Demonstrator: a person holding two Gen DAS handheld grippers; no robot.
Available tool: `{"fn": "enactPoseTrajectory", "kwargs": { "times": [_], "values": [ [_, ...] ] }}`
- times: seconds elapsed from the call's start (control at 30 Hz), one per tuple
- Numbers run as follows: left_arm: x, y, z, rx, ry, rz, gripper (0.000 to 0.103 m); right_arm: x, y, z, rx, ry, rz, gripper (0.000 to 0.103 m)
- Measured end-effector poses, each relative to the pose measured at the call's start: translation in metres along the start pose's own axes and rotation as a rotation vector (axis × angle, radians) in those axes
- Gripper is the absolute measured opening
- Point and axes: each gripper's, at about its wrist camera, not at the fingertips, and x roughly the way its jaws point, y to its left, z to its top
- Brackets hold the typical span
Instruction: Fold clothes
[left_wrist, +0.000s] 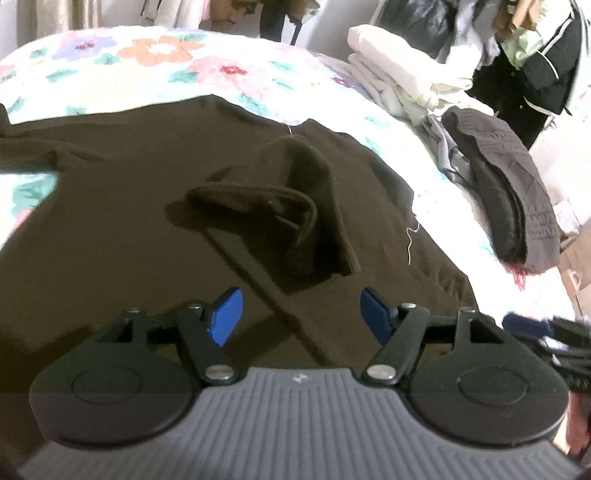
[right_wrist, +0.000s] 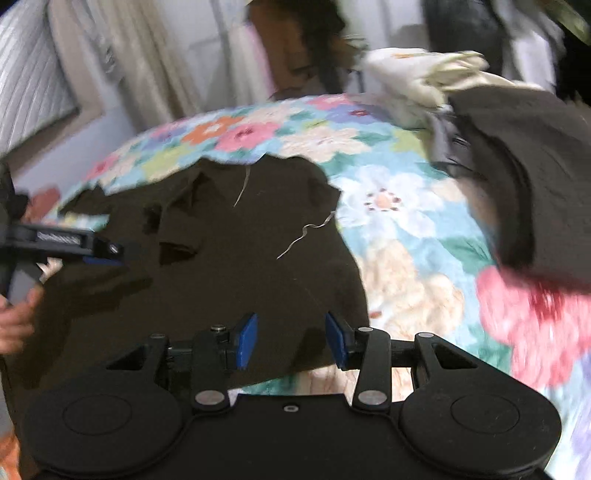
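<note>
A dark brown garment (left_wrist: 129, 192) lies spread on the floral bedspread (left_wrist: 166, 62), with one sleeve (left_wrist: 295, 206) folded in over its middle. My left gripper (left_wrist: 301, 317) hovers open and empty over the garment's near part. In the right wrist view the same garment (right_wrist: 221, 258) fills the middle left. My right gripper (right_wrist: 290, 341) is open and empty above the garment's near right edge. The left gripper (right_wrist: 110, 253) shows at the left edge of that view, and the right gripper's blue pad (left_wrist: 524, 326) shows at the right of the left wrist view.
A folded dark grey knit (left_wrist: 509, 192) lies at the bed's right side, also in the right wrist view (right_wrist: 528, 177). A stack of folded white clothes (left_wrist: 399, 70) sits behind it. Hanging clothes (left_wrist: 535, 48) line the back right. Loose pale threads (right_wrist: 306, 232) lie on the garment.
</note>
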Motion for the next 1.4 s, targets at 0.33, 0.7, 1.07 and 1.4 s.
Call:
{"fn": "enactPoseTrajectory", "kwargs": {
  "times": [0.33, 0.7, 1.07, 1.4],
  "values": [
    [0.060, 0.007, 0.036, -0.049, 0.033, 0.054, 0.029, 0.033, 0.015, 0.012, -0.104, 0.000, 0.071, 0.046],
    [0.034, 0.094, 0.088, -0.416, -0.162, 0.009, 0.004, 0.086, 0.053, 0.043, -0.240, 0.056, 0.163, 0.046],
    [0.029, 0.180, 0.114, -0.734, -0.218, 0.053, 0.018, 0.139, 0.108, 0.050, -0.321, 0.188, 0.094, 0.051],
    [0.006, 0.231, 0.110, -0.633, -0.212, 0.144, 0.034, 0.193, 0.164, 0.092, -0.459, 0.195, 0.176, 0.052]
  ]
}}
